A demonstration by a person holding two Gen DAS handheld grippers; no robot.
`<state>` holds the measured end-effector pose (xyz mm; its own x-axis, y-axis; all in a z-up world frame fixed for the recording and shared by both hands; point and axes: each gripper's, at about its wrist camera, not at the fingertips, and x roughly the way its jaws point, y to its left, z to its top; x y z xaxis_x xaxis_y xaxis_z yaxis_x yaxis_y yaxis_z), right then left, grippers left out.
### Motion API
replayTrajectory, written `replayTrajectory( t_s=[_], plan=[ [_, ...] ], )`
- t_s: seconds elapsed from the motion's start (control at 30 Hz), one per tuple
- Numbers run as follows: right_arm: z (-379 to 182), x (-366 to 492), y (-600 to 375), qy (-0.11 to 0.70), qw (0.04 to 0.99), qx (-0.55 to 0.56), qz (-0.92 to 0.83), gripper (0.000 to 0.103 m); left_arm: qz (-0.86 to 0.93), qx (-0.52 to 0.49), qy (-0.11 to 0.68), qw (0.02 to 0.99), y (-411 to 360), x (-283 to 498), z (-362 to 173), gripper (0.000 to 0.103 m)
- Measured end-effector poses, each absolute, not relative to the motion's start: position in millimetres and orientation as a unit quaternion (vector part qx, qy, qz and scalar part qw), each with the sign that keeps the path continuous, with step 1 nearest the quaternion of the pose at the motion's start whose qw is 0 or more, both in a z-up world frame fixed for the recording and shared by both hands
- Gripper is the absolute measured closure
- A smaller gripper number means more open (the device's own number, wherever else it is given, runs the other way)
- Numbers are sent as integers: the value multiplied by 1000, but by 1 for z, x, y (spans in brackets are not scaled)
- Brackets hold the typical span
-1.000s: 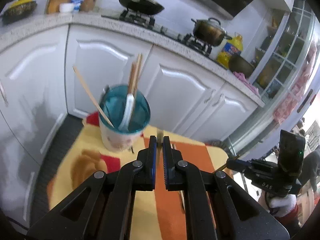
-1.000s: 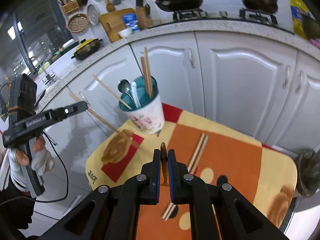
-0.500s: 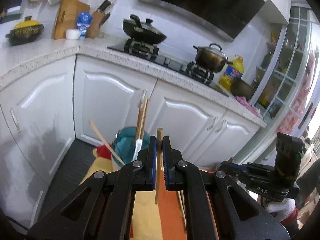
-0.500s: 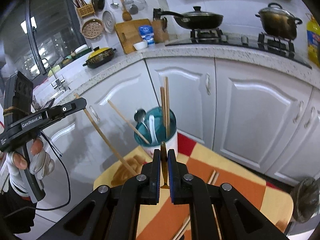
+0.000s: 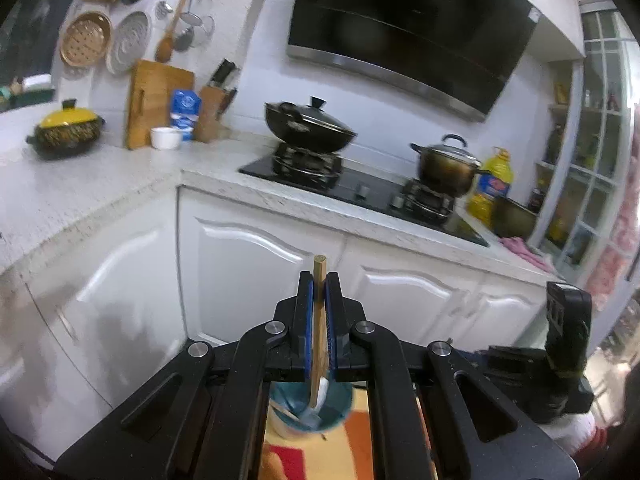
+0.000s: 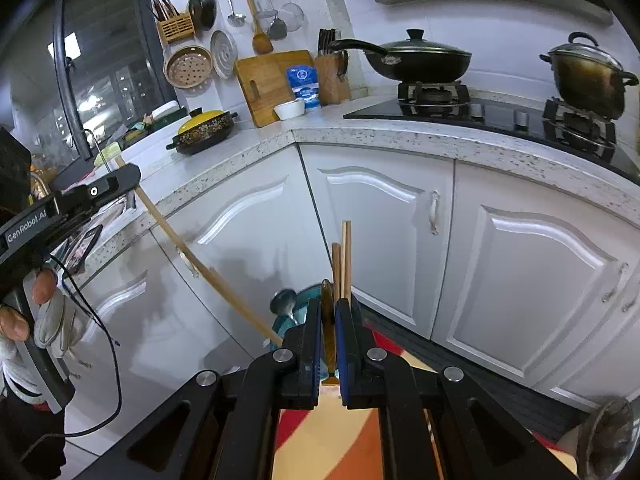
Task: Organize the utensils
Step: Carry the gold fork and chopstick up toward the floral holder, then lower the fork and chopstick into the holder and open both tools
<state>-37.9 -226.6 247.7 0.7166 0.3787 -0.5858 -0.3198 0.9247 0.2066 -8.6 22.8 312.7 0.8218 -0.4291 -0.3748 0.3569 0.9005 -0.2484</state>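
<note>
Bright kitchen — blurred, fisheye-warped dark edges.

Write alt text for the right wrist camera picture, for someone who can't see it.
The right claw is shut on a brown chopstick above a teal utensil cup holding two upright chopsticks and a spoon. At left, the left claw holds a long chopstick slanting toward the cup, before white kitchen cabinets.

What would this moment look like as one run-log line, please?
left gripper: shut on chopstick | right gripper: shut on chopstick | holder cup: below
</note>
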Motion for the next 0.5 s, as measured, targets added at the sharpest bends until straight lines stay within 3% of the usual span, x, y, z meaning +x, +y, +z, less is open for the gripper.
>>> replayTrajectory(
  t_s=[0.5],
  plan=[
    [186,41,-205,391,901,53,183,97,-180,-57,293,937,-20,55,239,99]
  ],
)
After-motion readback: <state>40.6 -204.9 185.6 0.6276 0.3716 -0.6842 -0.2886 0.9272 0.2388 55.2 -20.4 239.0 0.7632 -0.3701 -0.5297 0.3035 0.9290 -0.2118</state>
